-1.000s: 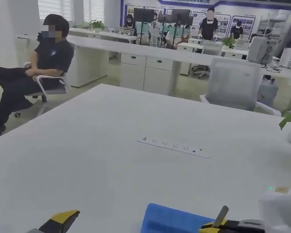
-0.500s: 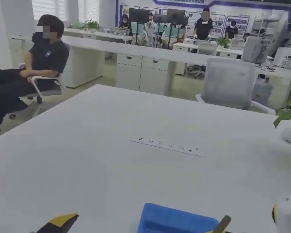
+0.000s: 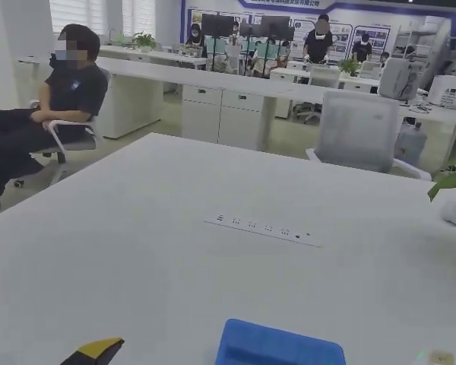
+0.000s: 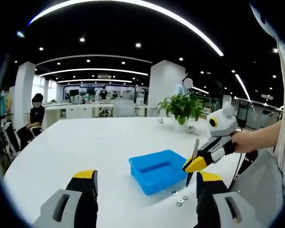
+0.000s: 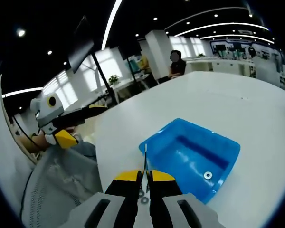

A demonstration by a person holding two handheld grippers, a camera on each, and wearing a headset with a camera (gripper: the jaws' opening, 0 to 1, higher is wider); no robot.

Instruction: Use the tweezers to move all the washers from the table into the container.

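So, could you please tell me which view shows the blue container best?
The right gripper view: the blue container sits whole and close, seen from above, with one washer inside. The left gripper view shows it whole but smaller and side-on; the head view's bottom edge cuts it off.

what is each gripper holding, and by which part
The right gripper is shut on the tweezers, roughly mid-length, both ends sticking out; the left gripper is open, holding nothing.
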